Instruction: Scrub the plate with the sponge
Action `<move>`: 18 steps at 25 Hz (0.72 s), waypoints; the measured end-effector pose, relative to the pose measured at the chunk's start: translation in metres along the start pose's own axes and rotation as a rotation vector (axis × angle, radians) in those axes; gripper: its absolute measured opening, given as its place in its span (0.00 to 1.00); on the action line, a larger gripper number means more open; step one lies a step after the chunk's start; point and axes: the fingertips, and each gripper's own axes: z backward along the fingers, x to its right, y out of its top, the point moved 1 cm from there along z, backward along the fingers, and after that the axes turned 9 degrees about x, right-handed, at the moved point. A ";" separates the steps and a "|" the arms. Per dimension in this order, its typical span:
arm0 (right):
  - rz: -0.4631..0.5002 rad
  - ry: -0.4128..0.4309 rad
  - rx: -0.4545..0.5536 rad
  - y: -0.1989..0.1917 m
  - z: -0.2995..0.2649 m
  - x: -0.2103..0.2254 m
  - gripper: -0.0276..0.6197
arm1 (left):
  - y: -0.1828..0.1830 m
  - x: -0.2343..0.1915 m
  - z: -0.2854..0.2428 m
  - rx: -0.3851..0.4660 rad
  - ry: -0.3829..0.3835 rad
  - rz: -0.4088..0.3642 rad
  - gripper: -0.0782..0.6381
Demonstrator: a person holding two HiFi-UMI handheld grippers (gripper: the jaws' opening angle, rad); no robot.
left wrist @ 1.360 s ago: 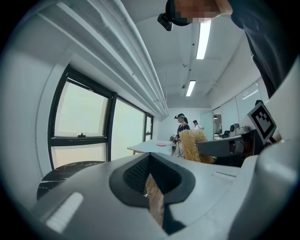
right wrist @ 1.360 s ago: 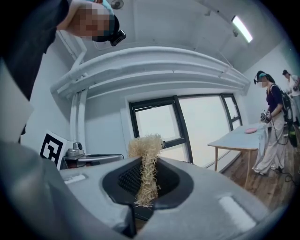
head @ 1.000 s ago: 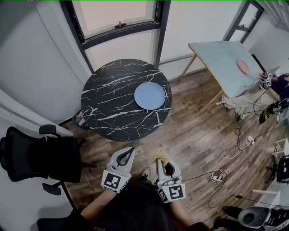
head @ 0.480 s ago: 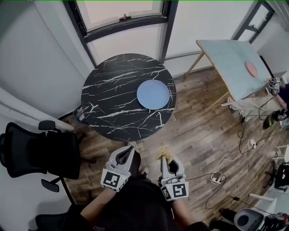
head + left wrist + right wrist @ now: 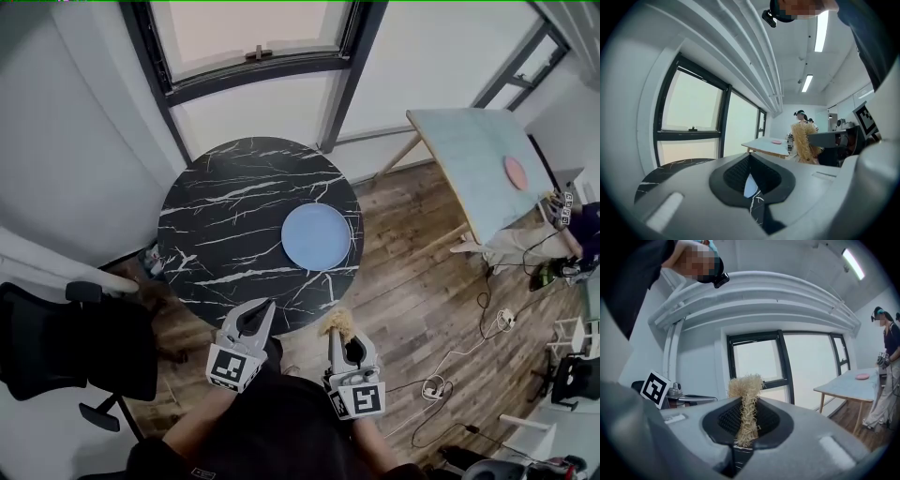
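In the head view, the left gripper (image 5: 265, 307) sits at lower centre-left, short of the near edge of the round black marble desk (image 5: 211, 211). Its jaws are pressed together with nothing between them.

The pale blue plate (image 5: 317, 236) lies flat on the right side of the desk, well apart from both grippers. It looks stiff, smooth and shallow, so it would probably slide on the polished stone under a sideways scrub. The bare rim nearest the person seems the best place for the free gripper to press on or pinch it.

At lower centre-right, the right gripper (image 5: 337, 336) has its jaws pinching the sponge (image 5: 747, 411), a straw-coloured fibrous tuft. It is held by its lower part, and a bushy head stands out beyond the jaw tips. It appears light, soft and springy, rough enough to scour. With so little of it gripped, hard pressure may bend it or work it loose.
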 end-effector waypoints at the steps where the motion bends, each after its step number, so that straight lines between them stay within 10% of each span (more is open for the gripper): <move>1: 0.002 0.001 -0.003 0.000 -0.012 0.000 0.11 | -0.002 -0.009 -0.007 -0.009 -0.001 0.010 0.11; 18: 0.095 0.029 -0.084 -0.029 -0.134 0.037 0.10 | -0.083 -0.088 -0.082 -0.224 -0.005 0.140 0.16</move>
